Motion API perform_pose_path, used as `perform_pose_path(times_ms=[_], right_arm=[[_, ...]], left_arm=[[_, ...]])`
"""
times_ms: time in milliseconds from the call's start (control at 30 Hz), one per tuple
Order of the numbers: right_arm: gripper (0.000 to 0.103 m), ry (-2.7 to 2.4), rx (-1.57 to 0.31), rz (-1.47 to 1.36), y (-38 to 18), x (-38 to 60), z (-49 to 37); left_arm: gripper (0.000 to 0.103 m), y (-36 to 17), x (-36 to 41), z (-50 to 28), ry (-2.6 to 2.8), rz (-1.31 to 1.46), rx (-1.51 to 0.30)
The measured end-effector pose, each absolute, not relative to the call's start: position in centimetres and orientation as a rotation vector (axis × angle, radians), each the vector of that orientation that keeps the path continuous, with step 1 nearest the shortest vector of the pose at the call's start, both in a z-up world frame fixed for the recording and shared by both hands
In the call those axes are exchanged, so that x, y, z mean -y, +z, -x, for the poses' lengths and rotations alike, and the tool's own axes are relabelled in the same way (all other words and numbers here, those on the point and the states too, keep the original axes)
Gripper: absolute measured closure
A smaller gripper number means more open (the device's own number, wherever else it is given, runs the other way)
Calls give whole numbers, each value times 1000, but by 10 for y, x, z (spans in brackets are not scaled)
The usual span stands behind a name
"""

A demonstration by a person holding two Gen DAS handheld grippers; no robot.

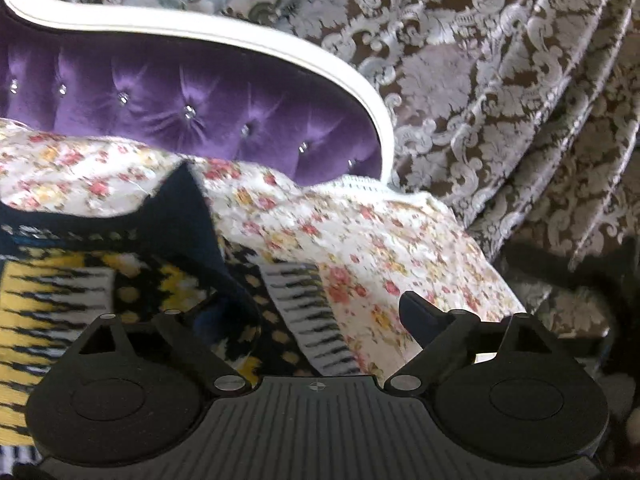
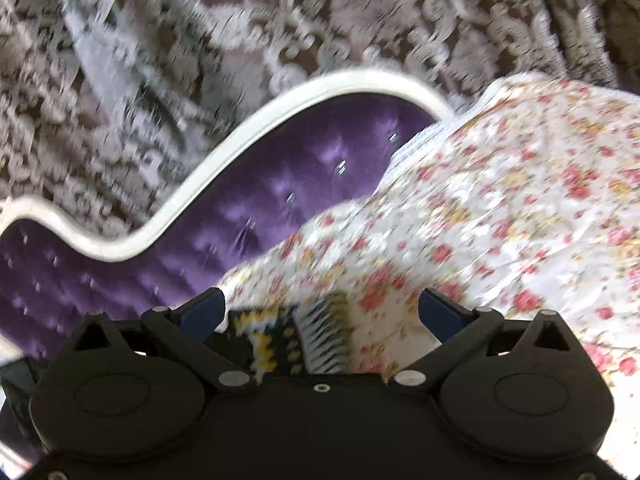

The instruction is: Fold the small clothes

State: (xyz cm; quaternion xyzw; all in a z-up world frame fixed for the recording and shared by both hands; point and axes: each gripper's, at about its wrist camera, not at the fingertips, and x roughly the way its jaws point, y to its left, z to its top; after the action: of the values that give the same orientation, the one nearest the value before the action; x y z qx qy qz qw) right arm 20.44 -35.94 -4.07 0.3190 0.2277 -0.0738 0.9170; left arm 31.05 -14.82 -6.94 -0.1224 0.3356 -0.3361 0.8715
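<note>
Left wrist view
- Garment: a small knitted sweater (image 1: 132,280), navy with yellow, white and black zigzag bands, lies on the floral bedspread (image 1: 360,240) in front of the purple tufted headboard (image 1: 180,108).
- Lie of it: rumpled, one navy part standing up in a peak toward the headboard; a striped band, probably a cuff or hem, lies flat on the side away from the peak.
- Left gripper (image 1: 320,316): jaws spread wide, nothing pinched. Only one fingertip shows clearly; knit bunches over the other, so I cannot tell whether that finger touches it.
- Handling, my judgement: light, soft and floppy, a chunky knit that should not slip in the pads but will stretch and sag if lifted by one point.
- Where to take hold: a doubled edge such as the striped band or the shoulder line, not the loose middle.

Right wrist view
- Picture: smeared by motion.
- Garment: only a corner of the sweater (image 2: 296,340) shows, low between the fingers, on the bedspread (image 2: 500,200) nearer than the headboard (image 2: 260,200).
- Right gripper (image 2: 320,312): both blue-padded fingers stand apart, over the knit corner without pressing it, as far as the blur allows.
- Behind the headboard: a brown and silver damask curtain (image 2: 160,40).

Writing
- Labels and brands: none readable in either view; no neck tag shows.
</note>
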Motion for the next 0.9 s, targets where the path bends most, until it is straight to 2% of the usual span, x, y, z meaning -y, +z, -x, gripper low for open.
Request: perform_pose_path(times_ms=[300,467,567,667,900], right_arm=[[0,-162,-485,-661,-43,365,-207],[0,-132,-523,-624,-45,357,-212],[0,-117,-549,-595,-47,351,-215],[0,-99,-572,-569,-48,344,-219],[0,-64,-621,-510,-53,328,-225]], left_arm=[[13,-88,165,-302,-761,247,-745],[13,-76,144,-286,-711,225,-674],[12,-69,123,-281,-635,192,-649],[7,-66,91,-281,-540,148,-642],[7,-78,7,-297,-234,52,-658]])
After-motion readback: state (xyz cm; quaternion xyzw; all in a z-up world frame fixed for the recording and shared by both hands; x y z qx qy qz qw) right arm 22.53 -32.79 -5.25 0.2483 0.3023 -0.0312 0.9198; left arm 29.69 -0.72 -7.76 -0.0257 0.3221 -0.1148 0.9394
